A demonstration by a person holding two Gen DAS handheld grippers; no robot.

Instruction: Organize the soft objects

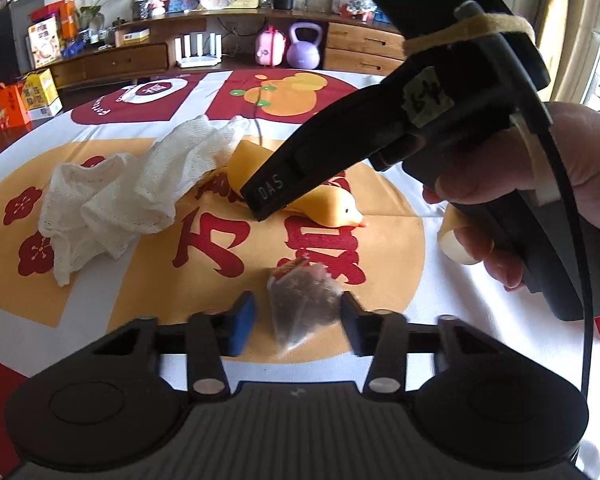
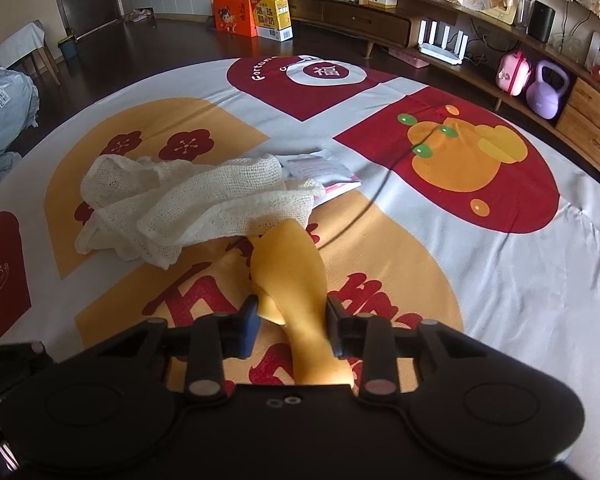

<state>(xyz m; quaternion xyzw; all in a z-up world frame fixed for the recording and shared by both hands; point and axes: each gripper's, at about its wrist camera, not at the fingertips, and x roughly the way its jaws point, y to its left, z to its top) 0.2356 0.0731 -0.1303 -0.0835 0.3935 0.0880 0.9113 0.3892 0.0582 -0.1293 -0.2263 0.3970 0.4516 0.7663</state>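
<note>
L gripper (image 1: 298, 322) jaws apart, straddling the small clear packet (image 1: 304, 304), pads not visibly pressing it yet; lined up to pinch. R gripper (image 2: 290, 326) around the yellow duck toy's (image 2: 296, 280) body, pads at its sides, can't tell if squeezing. Duck = landmark, lying on the printed cloth (image 2: 500, 272). White gauze (image 2: 188, 204) touches its far end, draped over the end of it. Packet sits near side of duck, apart. Pink-white pouch (image 2: 320, 170) beyond gauze.
</note>
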